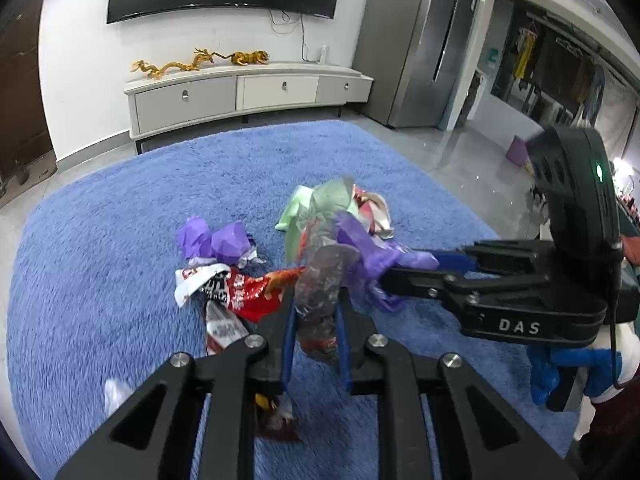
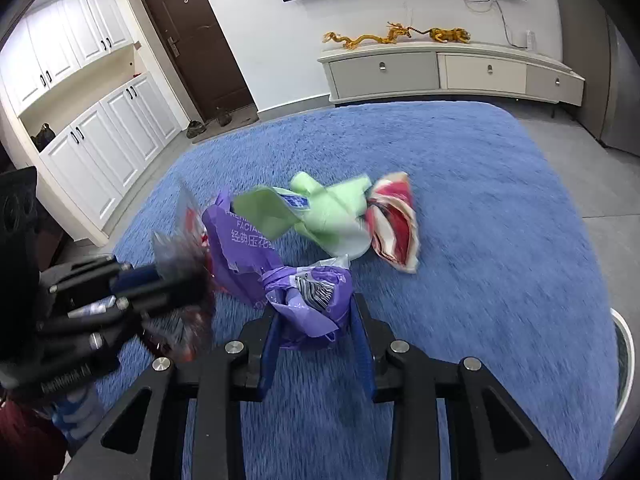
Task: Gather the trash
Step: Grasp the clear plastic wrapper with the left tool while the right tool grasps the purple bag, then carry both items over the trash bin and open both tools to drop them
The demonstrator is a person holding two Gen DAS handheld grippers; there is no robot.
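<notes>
Your left claw (image 1: 316, 320) pinches a clear wrapper (image 1: 320, 280); your right claw (image 2: 316, 320) clamps a purple wrapper (image 2: 308, 300) above the rug (image 2: 480, 240).

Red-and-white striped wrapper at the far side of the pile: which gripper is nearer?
Right. The right gripper, shut on a purple wrapper, sits just short of the red-and-white striped wrapper. The left gripper, shut on a clear wrapper, is farther off, across the pile.
</notes>
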